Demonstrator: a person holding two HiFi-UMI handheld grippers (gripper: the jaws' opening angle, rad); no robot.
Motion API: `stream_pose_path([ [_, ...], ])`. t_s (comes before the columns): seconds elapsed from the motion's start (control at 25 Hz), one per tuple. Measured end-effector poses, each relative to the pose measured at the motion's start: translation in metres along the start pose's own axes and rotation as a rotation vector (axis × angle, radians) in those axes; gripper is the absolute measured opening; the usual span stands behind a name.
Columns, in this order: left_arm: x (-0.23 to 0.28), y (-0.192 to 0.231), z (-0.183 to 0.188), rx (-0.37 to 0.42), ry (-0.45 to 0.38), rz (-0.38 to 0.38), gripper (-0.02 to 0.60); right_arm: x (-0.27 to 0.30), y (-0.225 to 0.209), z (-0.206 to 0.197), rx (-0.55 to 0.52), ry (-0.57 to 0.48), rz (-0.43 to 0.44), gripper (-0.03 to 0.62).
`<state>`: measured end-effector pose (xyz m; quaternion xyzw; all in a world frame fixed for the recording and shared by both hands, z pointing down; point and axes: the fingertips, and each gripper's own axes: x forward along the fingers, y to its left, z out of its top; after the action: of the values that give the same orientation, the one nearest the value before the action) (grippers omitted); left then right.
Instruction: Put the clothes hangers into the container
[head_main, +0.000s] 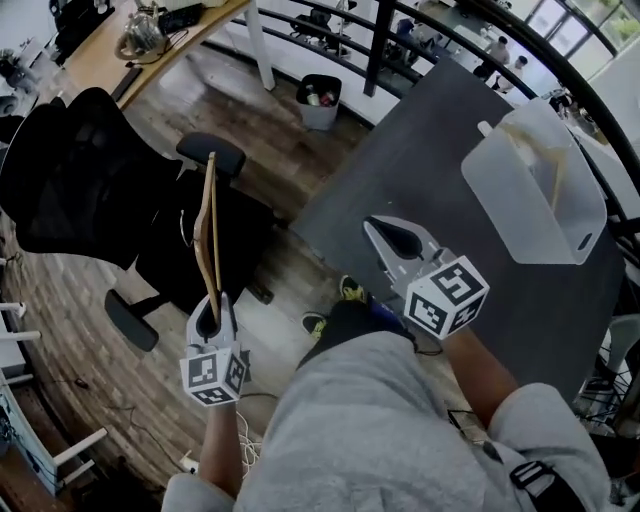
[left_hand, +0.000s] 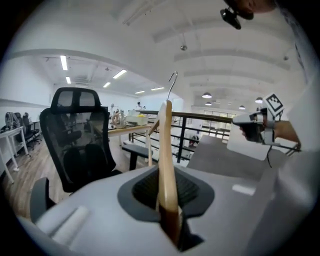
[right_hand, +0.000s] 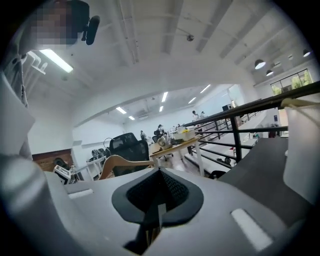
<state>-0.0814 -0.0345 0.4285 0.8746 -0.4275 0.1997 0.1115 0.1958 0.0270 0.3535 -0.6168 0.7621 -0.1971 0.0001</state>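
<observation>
My left gripper (head_main: 210, 318) is shut on the lower end of a wooden clothes hanger (head_main: 207, 235), which stands upright over the floor to the left of the table. In the left gripper view the hanger (left_hand: 166, 150) rises from between the pads, with its metal hook (left_hand: 172, 82) at the top. My right gripper (head_main: 397, 240) hovers over the near edge of the dark table (head_main: 420, 170), shut with nothing in it (right_hand: 159, 192). A translucent white container (head_main: 535, 185) stands on the table at the far right, with another hanger (head_main: 556, 168) inside.
A black office chair (head_main: 80, 190) stands close to the left, just behind the held hanger. A black railing (head_main: 380, 40) and a waste bin (head_main: 320, 100) lie beyond the table. A wooden desk (head_main: 130, 50) sits at the far left. The person's shoes (head_main: 350, 290) are below.
</observation>
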Motion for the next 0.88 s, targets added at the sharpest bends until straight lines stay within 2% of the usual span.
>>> stream_pose_path([
  [0.12, -0.003, -0.036, 0.032, 0.057, -0.049, -0.092, 0.043, -0.041, -0.018, 0.011, 0.009, -0.049, -0.079, -0.002],
  [0.36, 0.018, -0.135, 0.107, 0.211, -0.151, -0.355, 0.043, -0.14, -0.069, 0.028, 0.002, -0.138, -0.271, -0.002],
  [0.52, 0.026, -0.222, 0.15, 0.281, -0.215, -0.491, 0.041, -0.225, -0.104, 0.025, 0.024, -0.185, -0.367, -0.002],
  [0.68, 0.032, -0.323, 0.192, 0.395, -0.284, -0.657, 0.041, -0.314, -0.13, 0.008, 0.059, -0.212, -0.5, -0.002],
  [0.8, 0.03, -0.4, 0.214, 0.474, -0.297, -0.793, 0.041, -0.373, -0.141, -0.006, 0.078, -0.228, -0.58, -0.002],
  [0.88, 0.032, -0.449, 0.224, 0.557, -0.299, -0.874, 0.041, -0.406, -0.15, -0.014, 0.086, -0.241, -0.615, -0.002],
])
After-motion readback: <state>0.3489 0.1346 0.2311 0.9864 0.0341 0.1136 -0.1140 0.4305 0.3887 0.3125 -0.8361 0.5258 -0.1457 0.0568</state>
